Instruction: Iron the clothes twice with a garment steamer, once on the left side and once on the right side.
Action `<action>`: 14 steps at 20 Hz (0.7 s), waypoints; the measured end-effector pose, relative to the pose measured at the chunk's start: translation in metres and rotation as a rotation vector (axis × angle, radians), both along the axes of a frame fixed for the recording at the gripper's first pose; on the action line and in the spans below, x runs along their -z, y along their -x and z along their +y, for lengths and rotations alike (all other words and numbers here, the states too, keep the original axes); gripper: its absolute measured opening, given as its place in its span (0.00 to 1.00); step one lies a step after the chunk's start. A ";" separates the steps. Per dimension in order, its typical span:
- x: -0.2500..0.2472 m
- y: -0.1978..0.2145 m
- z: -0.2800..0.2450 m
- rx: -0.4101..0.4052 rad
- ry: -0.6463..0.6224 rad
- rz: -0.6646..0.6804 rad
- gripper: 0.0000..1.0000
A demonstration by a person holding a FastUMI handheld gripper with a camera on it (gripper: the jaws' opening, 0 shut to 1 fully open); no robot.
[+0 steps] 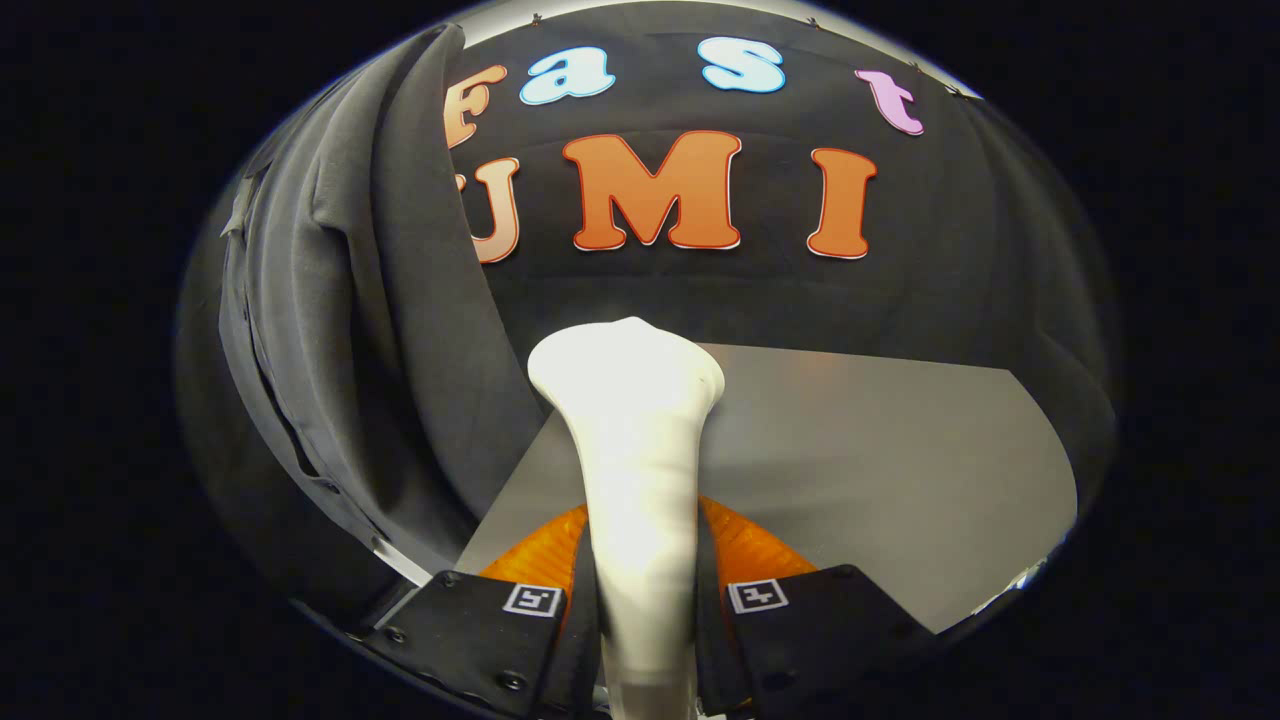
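Note:
A white garment steamer [635,450] stands up between my fingers, its neck clamped by both and its flared head rising ahead of them. My gripper [645,585] is shut on its handle. A dark grey garment [370,330] hangs to the left of the steamer, with a buttoned front edge running down its left part. The steamer head sits just right of the garment's near fold, apart from it as far as I can tell.
A grey tabletop [880,450] spreads beyond and to the right of the fingers. The booth's black cloth wall [960,290] closes the back and the right side.

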State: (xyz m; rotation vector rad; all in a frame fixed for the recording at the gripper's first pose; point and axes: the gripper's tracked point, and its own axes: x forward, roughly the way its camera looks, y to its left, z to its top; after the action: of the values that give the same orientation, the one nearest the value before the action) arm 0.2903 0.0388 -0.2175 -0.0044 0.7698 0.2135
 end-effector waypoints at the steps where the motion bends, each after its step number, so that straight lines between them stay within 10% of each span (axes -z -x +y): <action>1: -0.003 -0.002 -0.001 0.015 -0.003 -0.035 0.47; 14: -0.076 0.080 0.027 0.036 0.001 -0.365 0.46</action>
State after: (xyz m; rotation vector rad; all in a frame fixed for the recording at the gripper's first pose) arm 0.2106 0.0658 -0.1414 -0.0290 0.4060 0.1714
